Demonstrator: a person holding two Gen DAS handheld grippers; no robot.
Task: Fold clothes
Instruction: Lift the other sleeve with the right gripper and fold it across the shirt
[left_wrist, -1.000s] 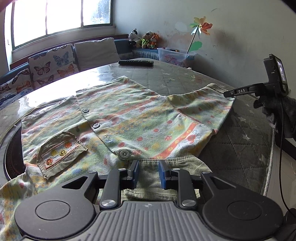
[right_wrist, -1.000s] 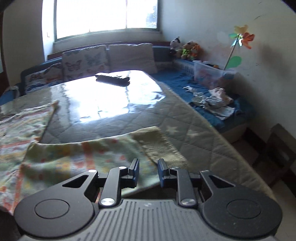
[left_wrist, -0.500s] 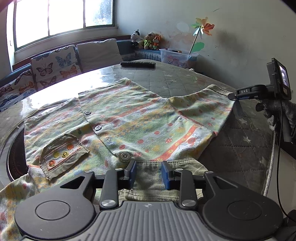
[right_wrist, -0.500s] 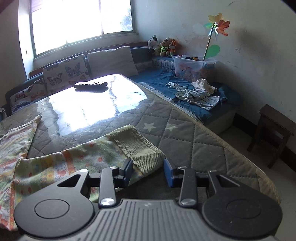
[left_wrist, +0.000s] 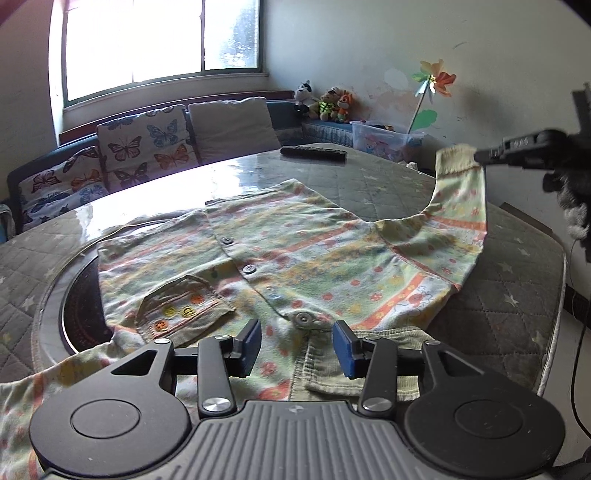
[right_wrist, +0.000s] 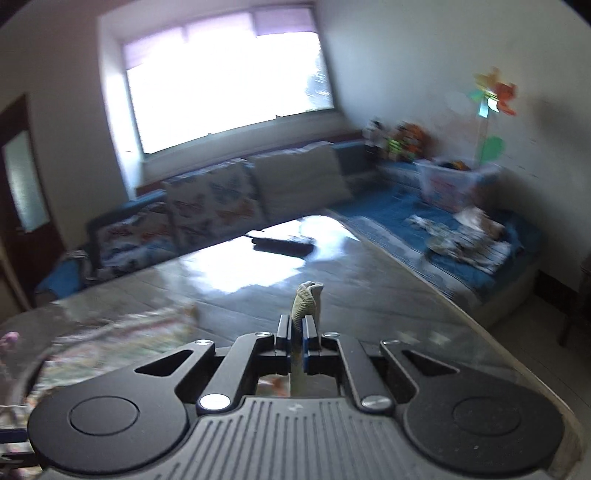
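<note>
The left gripper (left_wrist: 295, 345) is opening, blue pads clear of the pale green, flower-printed cotton garment (left_wrist: 295, 258) spread flat just ahead and beneath. The right gripper (right_wrist: 294, 338) is clamped on its ribbed green sleeve cuff (right_wrist: 306, 301), lifted off the quilted grey table (left_wrist: 498, 314).

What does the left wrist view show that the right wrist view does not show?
Only the left wrist view: the shirt's front spread flat with buttons and a pocket, and the left tongs opening over the hem, gripping nothing.
Only the right wrist view: the right tongs shut on the ribbed cuff, and clothes on the blue bench.
Both: the table, remote, butterfly cushions, pinwheel.
</note>
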